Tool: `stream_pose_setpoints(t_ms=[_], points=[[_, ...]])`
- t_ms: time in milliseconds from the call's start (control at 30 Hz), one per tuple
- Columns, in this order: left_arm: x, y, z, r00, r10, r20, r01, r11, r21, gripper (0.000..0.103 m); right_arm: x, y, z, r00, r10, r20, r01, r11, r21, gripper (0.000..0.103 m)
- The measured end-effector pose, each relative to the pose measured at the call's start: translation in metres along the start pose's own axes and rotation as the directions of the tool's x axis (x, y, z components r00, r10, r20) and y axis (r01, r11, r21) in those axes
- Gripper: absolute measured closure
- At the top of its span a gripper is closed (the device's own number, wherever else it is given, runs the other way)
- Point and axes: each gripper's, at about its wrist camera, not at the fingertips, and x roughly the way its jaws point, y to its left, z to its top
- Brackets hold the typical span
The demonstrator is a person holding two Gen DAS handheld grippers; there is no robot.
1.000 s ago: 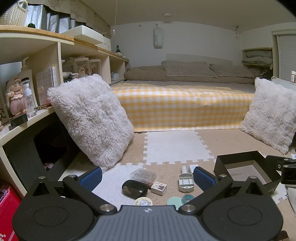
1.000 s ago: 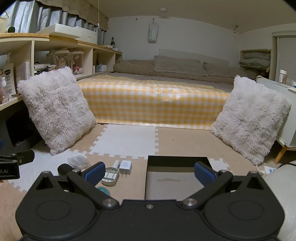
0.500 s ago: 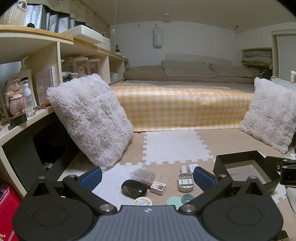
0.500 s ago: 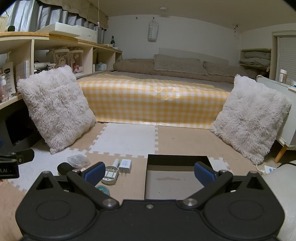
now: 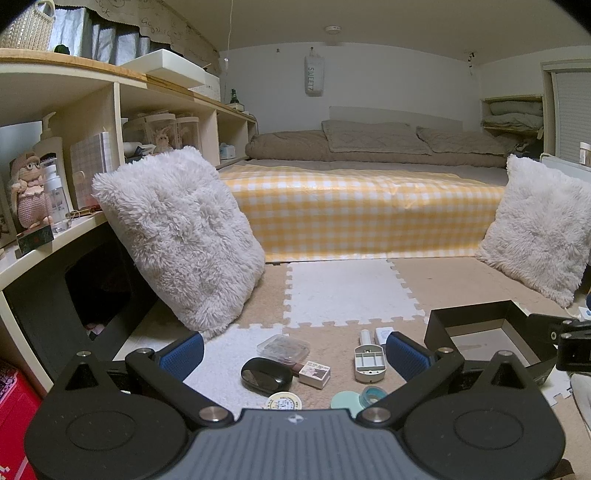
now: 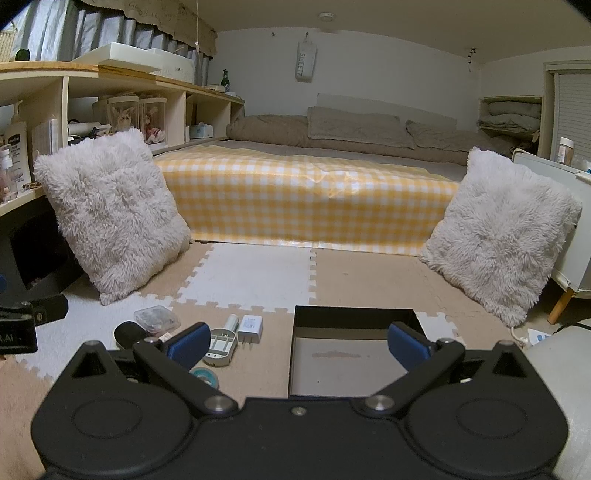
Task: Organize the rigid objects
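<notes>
Comparing with a second ago, nothing has shifted: both tools, left tool (image 5: 291,350) and right tool (image 6: 297,341), remain released and empty; black box (image 6: 354,360) unfilled, sorting unstarted.

You face a low bed (image 5: 365,206) draped in yellow-and-white check, with brown pillows (image 5: 373,142) along the white back wall (image 5: 388,81). The floor (image 6: 369,273) is beige and white interlocking foam mat. A fluffy white cushion (image 5: 181,236) leans against the wooden shelf unit (image 5: 110,96) on your left; a second cushion (image 6: 502,229) stands on your right. A round ceiling fixture (image 5: 333,29) sits overhead, and the light is dim.
</notes>
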Motion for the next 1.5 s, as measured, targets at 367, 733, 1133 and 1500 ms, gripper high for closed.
stream_pose_setpoints(t_ms=[367,733,1133,1500], points=[[0.000,0.000,0.000,1.000,-0.001,0.000,0.001,1.000,-0.001,0.000,0.000,0.000,-0.001,1.000,-0.001,-0.003,0.001,1.000,0.000,0.000],[0.000,0.000,0.000,1.000,-0.002,0.000,0.002,1.000,-0.002,0.000,0.001,0.002,-0.002,1.000,-0.001,-0.006,0.001,1.000,-0.002,0.000],[0.000,0.001,0.006,1.000,-0.001,0.018,0.002,1.000,-0.016,0.000,0.000,0.002,0.003,1.000,-0.006,0.011,0.006,1.000,-0.010,0.000],[0.014,0.016,0.015,0.998,0.037,0.046,-0.033,0.996,-0.085,0.000,0.019,-0.033,0.027,0.997,-0.043,0.057,0.040,0.998,0.054,0.000]])
